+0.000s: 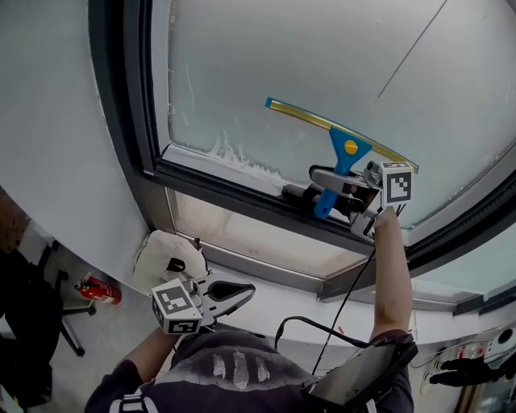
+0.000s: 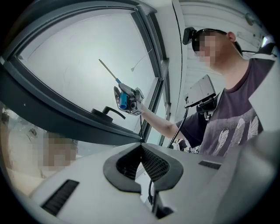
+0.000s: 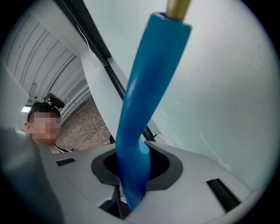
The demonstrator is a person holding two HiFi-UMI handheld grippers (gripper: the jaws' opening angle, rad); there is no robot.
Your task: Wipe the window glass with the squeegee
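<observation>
The squeegee point(image 1: 345, 148) has a blue handle and a brass-coloured blade that lies slanted against the window glass point(image 1: 306, 64). My right gripper point(image 1: 322, 190) is shut on the lower part of that handle. In the right gripper view the blue handle point(image 3: 146, 96) rises from between the jaws of the right gripper point(image 3: 133, 168) up to the brass blade point(image 3: 177, 6). My left gripper point(image 1: 248, 289) hangs low below the sill, shut and empty. The left gripper point(image 2: 141, 147) looks up at the squeegee point(image 2: 121, 97) on the pane.
Foamy streaks point(image 1: 234, 153) cling to the lower left of the glass. A black window handle point(image 1: 295, 192) sits on the dark frame point(image 1: 121, 105) just left of the right gripper. A white bundle point(image 1: 165, 254), a red fire extinguisher point(image 1: 101, 289) and a cable point(image 1: 322, 327) lie below.
</observation>
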